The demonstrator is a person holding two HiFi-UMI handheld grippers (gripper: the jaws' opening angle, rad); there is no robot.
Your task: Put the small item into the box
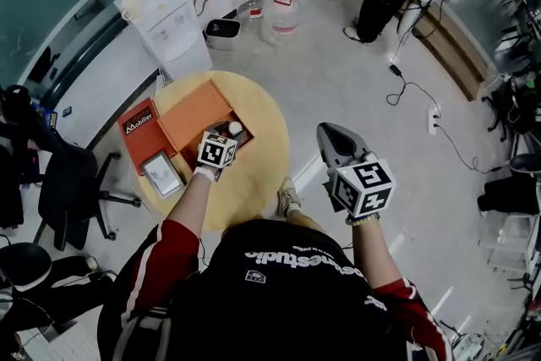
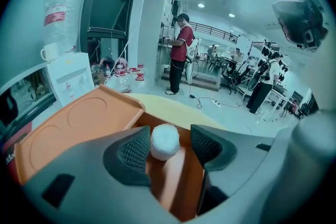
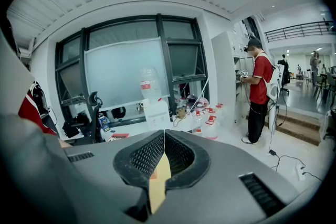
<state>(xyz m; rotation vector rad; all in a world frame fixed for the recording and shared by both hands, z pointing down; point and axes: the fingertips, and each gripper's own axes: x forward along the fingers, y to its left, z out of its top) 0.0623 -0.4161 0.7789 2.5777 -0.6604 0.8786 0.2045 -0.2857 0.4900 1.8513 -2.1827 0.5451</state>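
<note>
Left gripper (image 2: 165,148) hovers over the open orange box (image 2: 181,181) on the round wooden table (image 1: 254,182). Its jaws are spread wide and grip nothing. The small white-capped item (image 2: 165,140) stands inside the box between them, untouched. Right gripper (image 3: 164,136), off the table's right edge, is closed and empty. A red panel (image 1: 139,127) left of the box bears white print too small to read.

Head view, L tool (image 1: 225,139) tips hidden by own cube (image 1: 217,152), small item (image 1: 236,128) mostly covered
</note>
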